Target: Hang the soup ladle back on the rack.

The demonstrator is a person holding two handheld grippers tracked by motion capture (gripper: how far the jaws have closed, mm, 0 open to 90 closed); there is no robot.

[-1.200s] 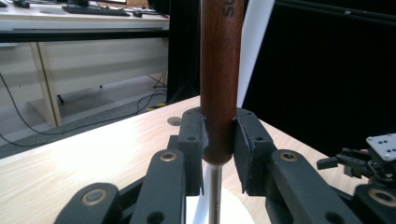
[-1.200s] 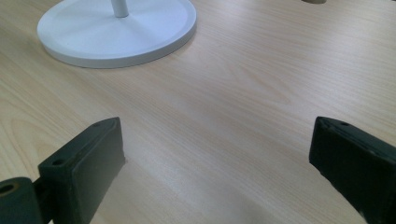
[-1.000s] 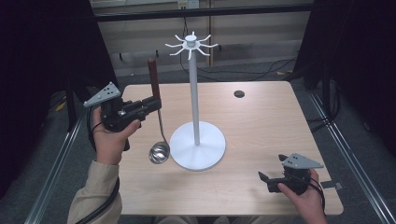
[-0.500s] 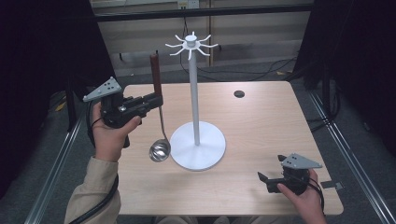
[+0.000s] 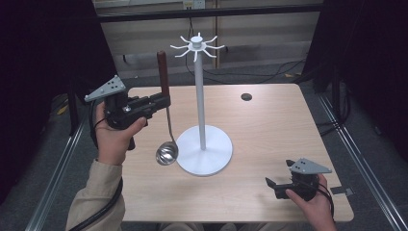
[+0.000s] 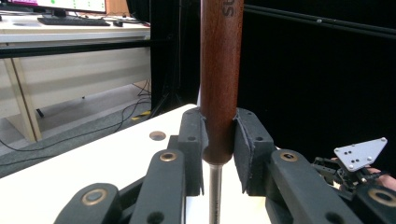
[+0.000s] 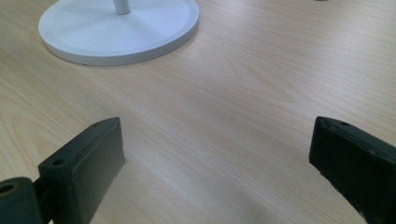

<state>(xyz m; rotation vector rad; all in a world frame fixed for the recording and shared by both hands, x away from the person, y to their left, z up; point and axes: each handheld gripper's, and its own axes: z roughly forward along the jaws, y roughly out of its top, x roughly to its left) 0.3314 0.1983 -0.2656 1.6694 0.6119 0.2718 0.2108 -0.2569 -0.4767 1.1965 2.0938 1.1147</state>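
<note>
My left gripper (image 5: 163, 100) is shut on a ladle's dark wooden handle (image 5: 163, 73), held upright above the table's left side. The ladle's thin metal shaft drops to its shiny bowl (image 5: 166, 154), which hangs just left of the white stand's round base (image 5: 204, 154). The stand's pole rises to a crown of white hooks (image 5: 196, 45), to the right of the handle's top and slightly higher. In the left gripper view the handle (image 6: 220, 70) sits clamped between both pads (image 6: 194, 135). My right gripper (image 5: 270, 185) rests open, low at the table's front right, with bare wood between its pads (image 7: 88, 163).
A small dark round disc (image 5: 246, 96) lies on the wooden table (image 5: 269, 130) at the back right. The stand's base (image 7: 119, 28) lies ahead of the right gripper. Black curtains and floor cables surround the table.
My left gripper has lifted the ladle a little higher and nudged it right toward the stand. The right gripper has stayed still.
</note>
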